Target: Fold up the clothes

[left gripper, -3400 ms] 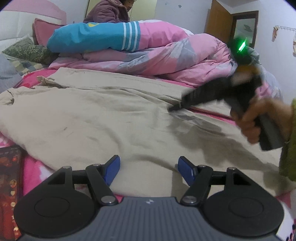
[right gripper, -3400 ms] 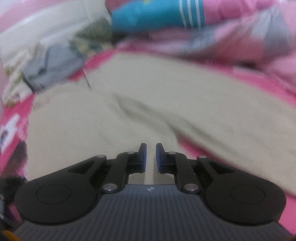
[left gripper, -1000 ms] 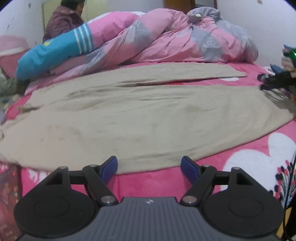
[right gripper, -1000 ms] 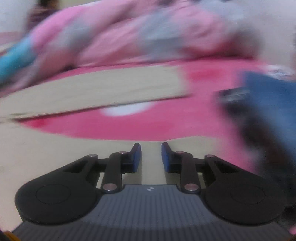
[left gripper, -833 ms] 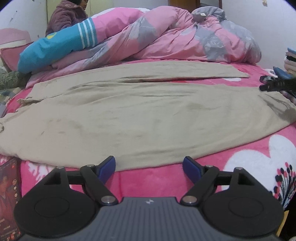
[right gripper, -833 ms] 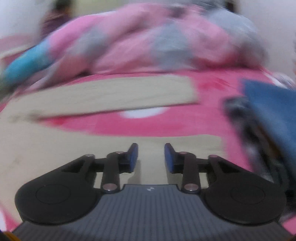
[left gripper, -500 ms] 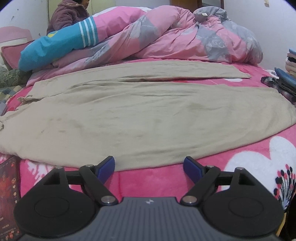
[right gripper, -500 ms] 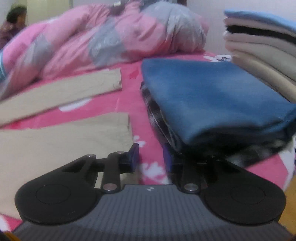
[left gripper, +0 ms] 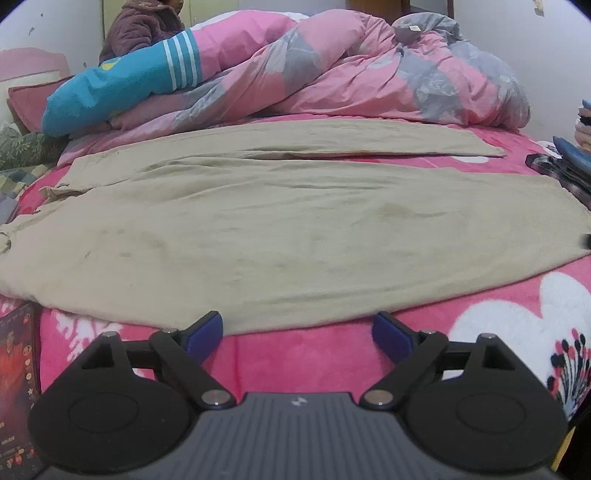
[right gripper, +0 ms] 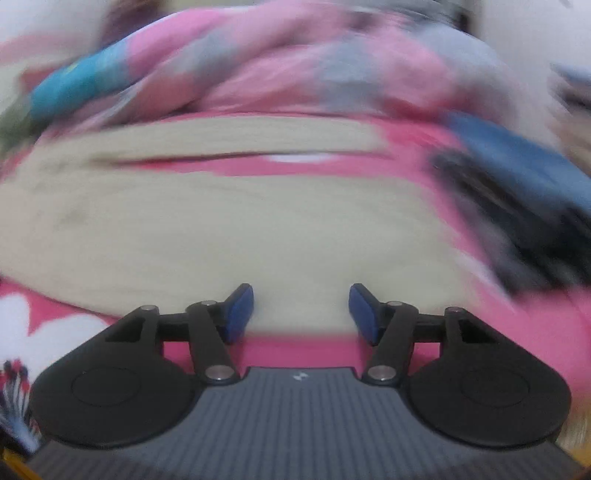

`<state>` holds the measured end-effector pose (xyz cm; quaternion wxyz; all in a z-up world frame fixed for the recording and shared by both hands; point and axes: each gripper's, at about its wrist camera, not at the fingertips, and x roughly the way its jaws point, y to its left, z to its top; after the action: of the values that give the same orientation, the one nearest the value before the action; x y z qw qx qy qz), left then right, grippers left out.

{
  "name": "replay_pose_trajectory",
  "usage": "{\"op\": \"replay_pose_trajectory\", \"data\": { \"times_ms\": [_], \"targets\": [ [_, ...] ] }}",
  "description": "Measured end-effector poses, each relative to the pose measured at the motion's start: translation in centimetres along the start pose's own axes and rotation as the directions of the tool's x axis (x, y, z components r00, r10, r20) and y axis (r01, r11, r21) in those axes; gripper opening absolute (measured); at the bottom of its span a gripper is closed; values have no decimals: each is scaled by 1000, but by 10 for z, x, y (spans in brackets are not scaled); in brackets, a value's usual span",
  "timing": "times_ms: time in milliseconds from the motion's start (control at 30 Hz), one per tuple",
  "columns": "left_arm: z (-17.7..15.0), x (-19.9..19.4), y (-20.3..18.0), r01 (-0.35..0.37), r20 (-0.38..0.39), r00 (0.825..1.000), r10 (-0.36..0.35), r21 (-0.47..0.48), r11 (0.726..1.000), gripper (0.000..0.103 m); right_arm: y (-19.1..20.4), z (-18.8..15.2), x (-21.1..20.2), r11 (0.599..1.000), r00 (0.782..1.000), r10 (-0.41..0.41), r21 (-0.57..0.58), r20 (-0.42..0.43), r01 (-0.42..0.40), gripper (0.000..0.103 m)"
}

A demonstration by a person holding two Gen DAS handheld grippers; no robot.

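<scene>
A pair of beige trousers (left gripper: 280,229) lies spread flat across the pink bed, waist to the left and both legs running to the right. My left gripper (left gripper: 297,332) is open and empty, just short of the trousers' near edge. The right wrist view is motion-blurred; there the trousers (right gripper: 236,229) fill the middle. My right gripper (right gripper: 301,312) is open and empty, at the near edge of the trouser leg.
A pink and grey duvet (left gripper: 351,74) and a blue striped cushion (left gripper: 122,92) are piled along the far side. A person (left gripper: 142,27) sits behind them. Folded clothes (left gripper: 565,162) are stacked at the right, blurred in the right wrist view (right gripper: 517,177). Pink flowered blanket (left gripper: 517,325) covers the bed.
My right gripper has opened wide and swung left from the folded stack back over the trouser leg. My left gripper has stayed open and barely moved.
</scene>
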<state>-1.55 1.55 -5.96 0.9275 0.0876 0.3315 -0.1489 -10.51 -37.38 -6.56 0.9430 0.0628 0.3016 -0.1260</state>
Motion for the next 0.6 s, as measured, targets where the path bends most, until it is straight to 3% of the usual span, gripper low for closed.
{"op": "replay_pose_trajectory", "data": {
  "times_ms": [67,133,200,267,400,500,600],
  "targets": [
    [-1,1,0,-4,5,1000,4,-6,1000,94,-24,-4,-21,994,995,-97,53,-17,97,59],
    [-1,1,0,-6,7,1000,6,-17,1000,95,-32,-1,-39,990,994,-107,99,18,105,59],
    [-1,1,-2,-16,3,1000,17,-28,999,96,-20,11,-46,992,996,-13,125,91,2,61],
    [0,-1,-2,-26,-5,1000,26,-40,999,96,12,26,-38,992,985,99,58,141,-108,65],
    [2,-10,0,-39,-6,999,38,-66,997,96,90,48,3,964,960,256,-105,112,-245,67],
    [2,-24,3,-55,43,997,58,-62,997,96,129,51,28,947,954,293,-159,64,-280,67],
    [4,-34,6,-62,102,993,66,-49,997,98,144,35,39,941,957,290,-177,-13,-287,68]
  ]
}}
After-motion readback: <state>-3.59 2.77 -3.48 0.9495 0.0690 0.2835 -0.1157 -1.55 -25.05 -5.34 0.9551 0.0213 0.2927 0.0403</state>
